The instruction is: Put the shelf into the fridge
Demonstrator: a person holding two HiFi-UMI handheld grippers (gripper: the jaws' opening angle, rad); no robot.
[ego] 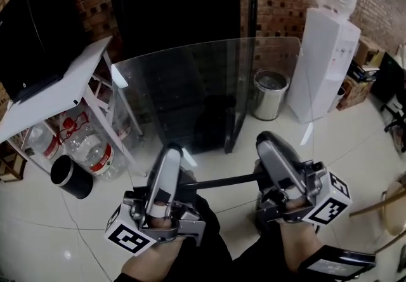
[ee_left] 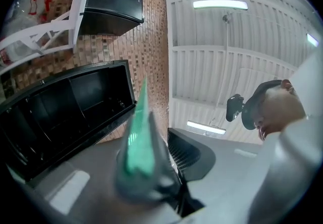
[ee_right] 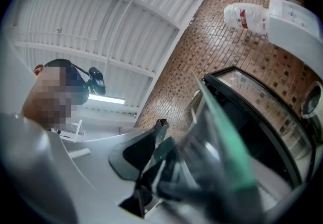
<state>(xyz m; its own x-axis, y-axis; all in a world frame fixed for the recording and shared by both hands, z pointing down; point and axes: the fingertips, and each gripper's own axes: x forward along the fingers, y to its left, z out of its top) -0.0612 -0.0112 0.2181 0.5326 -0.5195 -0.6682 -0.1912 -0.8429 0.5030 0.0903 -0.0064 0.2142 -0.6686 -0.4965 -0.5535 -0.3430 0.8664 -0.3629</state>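
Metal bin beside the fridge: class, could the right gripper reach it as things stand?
Probably not: the right gripper is shut on the glass shelf, and that pane stands between it and the metal bin.

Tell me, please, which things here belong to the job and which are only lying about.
Job: glass shelf, held by left tool and right tool; black fridge.
Lying about: trash bin, water dispenser, white table, water bottles.
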